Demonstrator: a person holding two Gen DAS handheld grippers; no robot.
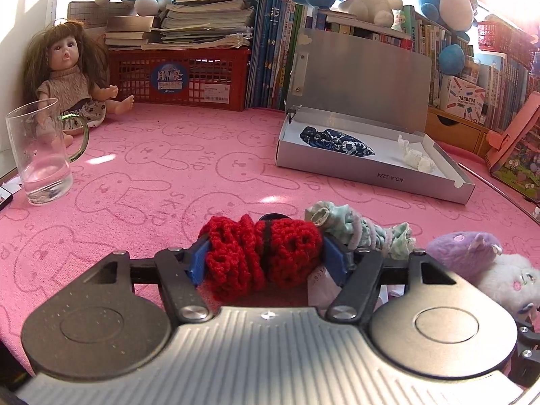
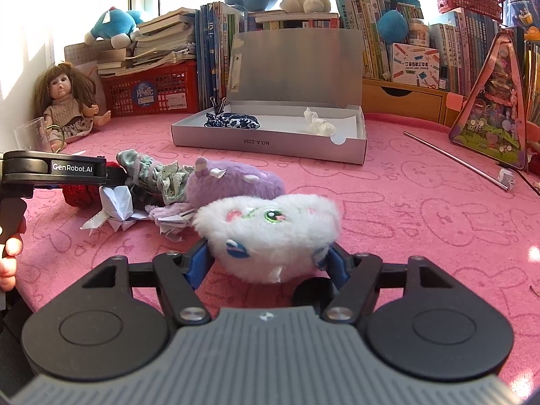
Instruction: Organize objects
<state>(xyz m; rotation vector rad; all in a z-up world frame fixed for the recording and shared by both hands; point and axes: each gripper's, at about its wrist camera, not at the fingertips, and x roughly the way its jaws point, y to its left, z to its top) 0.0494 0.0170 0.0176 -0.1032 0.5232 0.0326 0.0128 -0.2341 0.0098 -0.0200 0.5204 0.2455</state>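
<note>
My left gripper [image 1: 267,251] is shut on a red crocheted piece [image 1: 236,260], with both blue pads pressed into its sides, low over the pink mat. My right gripper [image 2: 267,256] is shut on a white plush toy [image 2: 270,226] that rests on the mat. Between them lie a green fabric scrunchie [image 2: 152,172], a purple plush [image 2: 236,182] and folded paper [image 2: 116,207]. Further back stands an open silver box [image 1: 371,179] holding a blue patterned pouch [image 1: 337,141] and a white crumpled wad [image 1: 416,160]. The right wrist view shows the left tool's black body [image 2: 54,170] at its left edge.
A glass mug [image 1: 40,155] and a doll [image 1: 67,77] sit at the far left. A red basket [image 1: 182,77] under stacked books, a row of upright books and plush toys line the back. A metal rod [image 2: 455,160] and a pink triangular case [image 2: 489,114] are at the right.
</note>
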